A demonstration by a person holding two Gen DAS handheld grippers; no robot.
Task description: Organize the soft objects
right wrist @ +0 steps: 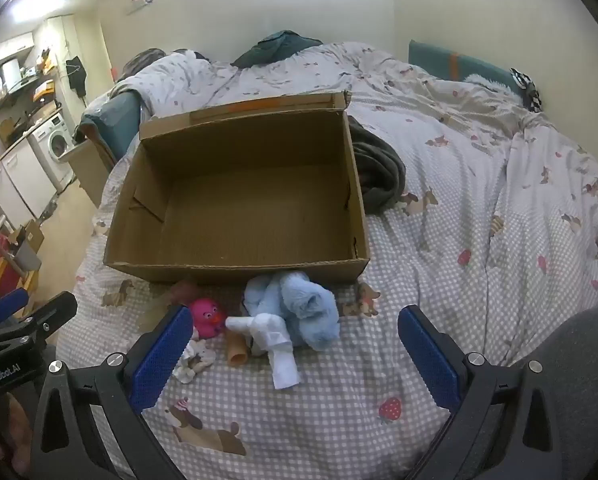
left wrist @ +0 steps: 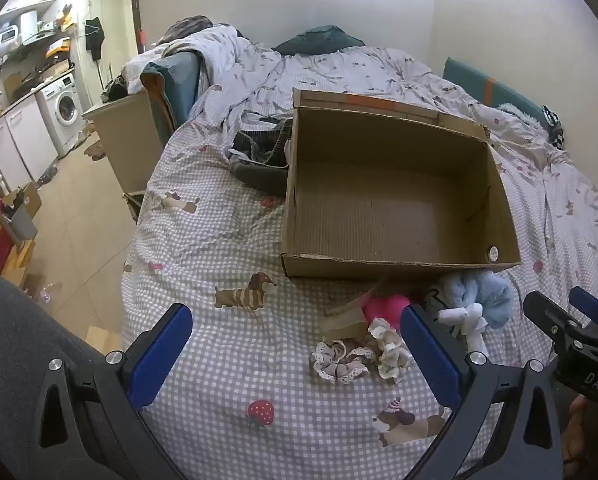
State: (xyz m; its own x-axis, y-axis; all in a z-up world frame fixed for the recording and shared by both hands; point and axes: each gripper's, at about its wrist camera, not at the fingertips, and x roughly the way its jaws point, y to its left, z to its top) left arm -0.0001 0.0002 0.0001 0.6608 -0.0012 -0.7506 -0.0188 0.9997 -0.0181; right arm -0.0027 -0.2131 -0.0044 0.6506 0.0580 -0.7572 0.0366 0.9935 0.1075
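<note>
An open cardboard box [left wrist: 295,216] [right wrist: 235,270] with nothing inside rests on a checked bedspread. In front of it lie a fluffy light-blue plush [left wrist: 491,292] [right wrist: 299,308], a rolled white sock [left wrist: 473,326] [right wrist: 277,340], a pink toy duck [left wrist: 387,308] [right wrist: 207,316] and frilly scrunchies [left wrist: 359,354] [right wrist: 193,360]. My left gripper [left wrist: 295,354] hovers open above the spread, the scrunchies between its blue pads. My right gripper [right wrist: 295,354] also hangs open, just short of the sock and plush. Nothing is held.
A dark grey garment [left wrist: 259,160] [right wrist: 379,172] lies beside the box. Rumpled bedding [left wrist: 319,76] and pillows fill the far bed. Left of the bed are a tiled floor [left wrist: 79,220], a washing machine [left wrist: 65,110] and cabinets. A person's grey-clad legs [left wrist: 15,344] [right wrist: 579,364] frame the lower corners.
</note>
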